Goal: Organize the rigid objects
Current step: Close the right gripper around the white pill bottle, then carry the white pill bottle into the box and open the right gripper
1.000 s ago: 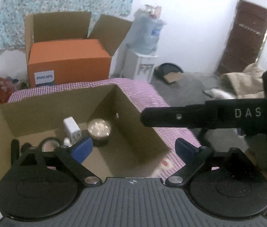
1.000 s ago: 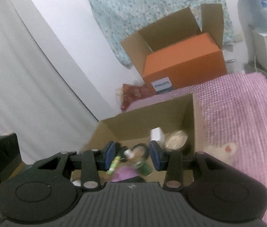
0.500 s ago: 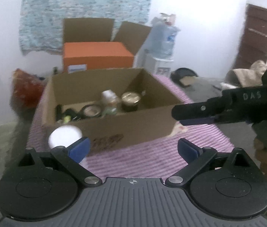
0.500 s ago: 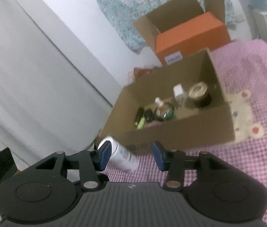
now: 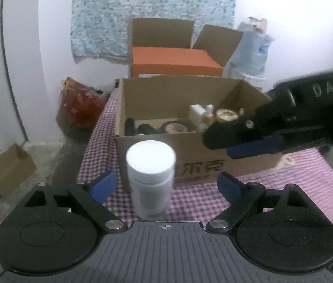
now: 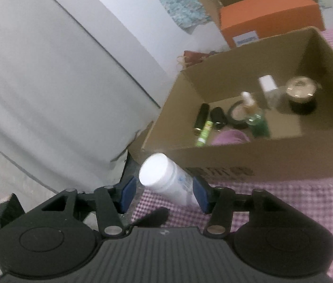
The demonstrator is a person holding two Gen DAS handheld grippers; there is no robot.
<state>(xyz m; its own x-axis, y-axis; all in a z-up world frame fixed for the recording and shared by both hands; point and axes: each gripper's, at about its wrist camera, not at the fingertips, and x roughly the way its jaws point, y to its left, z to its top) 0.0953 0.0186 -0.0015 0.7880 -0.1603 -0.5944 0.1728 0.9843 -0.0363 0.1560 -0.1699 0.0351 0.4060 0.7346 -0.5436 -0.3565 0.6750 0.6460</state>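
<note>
Clearly the white bottle [image 5: 151,176] is a rigid plastic container with a wide white cap; it looks light, stiff and rather smooth, so it may slip or tip over if it is squeezed only at the cap. A safer place to hold it seems to be the middle of the body, below the cap, with the pads on two opposite sides.

It stands upright on the checked cloth [image 5: 284,184], just in front of the cardboard box [image 5: 213,165], which already holds several small things.

The left gripper [image 5: 166,185] points downward toward the bottle, and its jaws, which have just been closing a little, stand wide on both sides of the bottle without touching it.

In the right wrist view, the right gripper [image 6: 164,194] also points downward, and the bottle [image 6: 166,181] appears between its blue pads [image 6: 127,193]. Its jaws have just been opening and are about half open. The picture is blurred there, so whether the right pad touches the bottle cannot be told.
</note>
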